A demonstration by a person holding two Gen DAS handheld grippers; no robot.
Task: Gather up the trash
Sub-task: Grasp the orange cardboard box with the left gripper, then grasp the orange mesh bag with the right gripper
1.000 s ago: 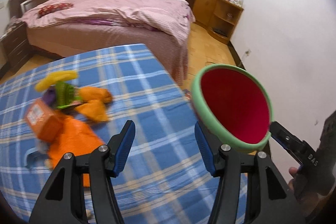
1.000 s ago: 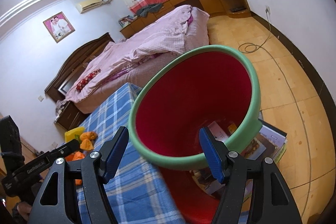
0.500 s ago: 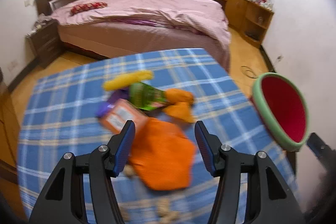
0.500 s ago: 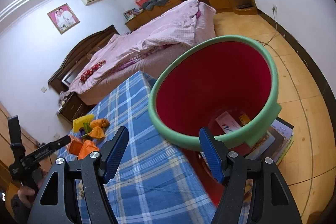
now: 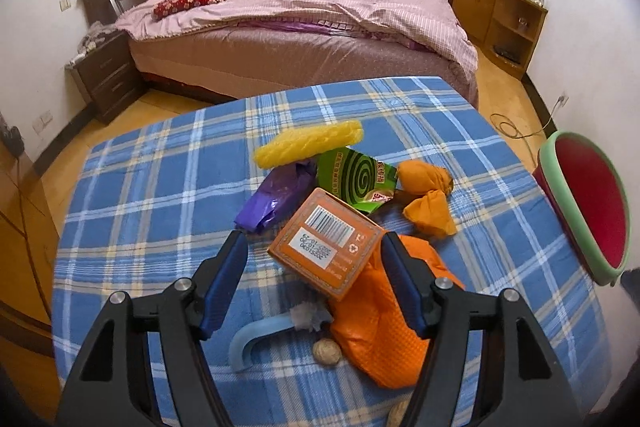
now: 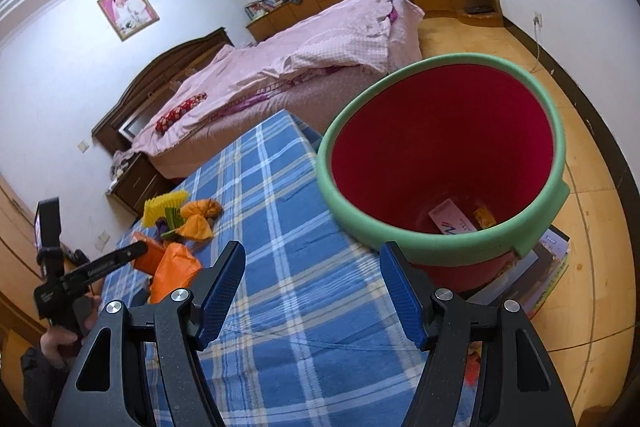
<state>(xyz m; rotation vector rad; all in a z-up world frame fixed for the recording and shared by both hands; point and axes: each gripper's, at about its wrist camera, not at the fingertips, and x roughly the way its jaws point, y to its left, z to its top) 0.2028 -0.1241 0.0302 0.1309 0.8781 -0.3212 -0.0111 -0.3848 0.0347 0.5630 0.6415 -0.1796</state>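
Fingers of the left gripper have just been opening and now frame the orange box in the trash pile on the desk, not yet gripping; the swing from the bin is complete. Right gripper fingers stand apart, empty, near the bin.

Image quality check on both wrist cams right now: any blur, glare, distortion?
Left wrist: sharp, the barcode on the orange box is resolved; strong fisheye bends the plaid tablecloth edges, with dark vignette corners. Right wrist: also sharp, the red bin is crisp; ceiling blown out at top left, the window overexposed, the horizon tilted by the fisheye curve.
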